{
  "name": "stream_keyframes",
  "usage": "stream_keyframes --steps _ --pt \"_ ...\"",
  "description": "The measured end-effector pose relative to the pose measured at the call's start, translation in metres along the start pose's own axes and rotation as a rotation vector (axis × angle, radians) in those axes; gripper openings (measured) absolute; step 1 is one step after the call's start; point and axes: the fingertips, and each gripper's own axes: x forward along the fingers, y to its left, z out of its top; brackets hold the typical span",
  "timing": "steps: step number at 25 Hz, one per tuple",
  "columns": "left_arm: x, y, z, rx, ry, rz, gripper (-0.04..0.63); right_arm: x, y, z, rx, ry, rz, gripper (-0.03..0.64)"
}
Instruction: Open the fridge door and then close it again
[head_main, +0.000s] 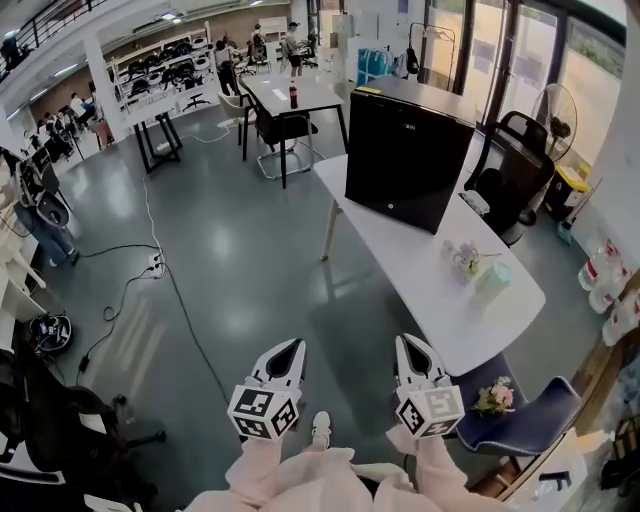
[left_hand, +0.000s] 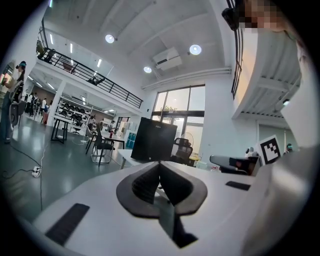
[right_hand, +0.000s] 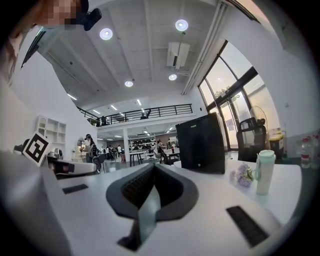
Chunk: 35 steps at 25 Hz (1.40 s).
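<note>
Jaws of the left gripper and right gripper are pressed together on nothing, with the black fridge upright on the white desk well ahead of them, door shut, its handle not discernible.

Glossy grey floor, long white table, tall windows, round ceiling lights.

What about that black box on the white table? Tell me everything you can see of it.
It is a small black fridge, box-shaped, with smooth, slightly glossy sides. Its door is shut, with small pale lettering near the top and a small pale mark low down. It stands upright at the far end of the long white table, and nothing else is seen touching it.
</note>
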Motion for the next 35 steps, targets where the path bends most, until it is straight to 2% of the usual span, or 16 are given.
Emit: stream_keyframes --steps 10,18,35 --pt "0.063 0.059 0.029 0.004 -0.013 -0.029 0.011 0.085 -0.007 0.01 -0.007 -0.011 -0.022 0.011" --pt "0.098 0.1 0.035 0.002 -0.009 -0.04 0.011 0.139 -0.009 0.005 -0.008 -0.011 -0.035 0.011" --pt "0.119 0.131 0.02 -0.02 0.032 -0.012 0.011 0.183 -0.014 -0.016 0.004 0.04 -0.022 0.011"
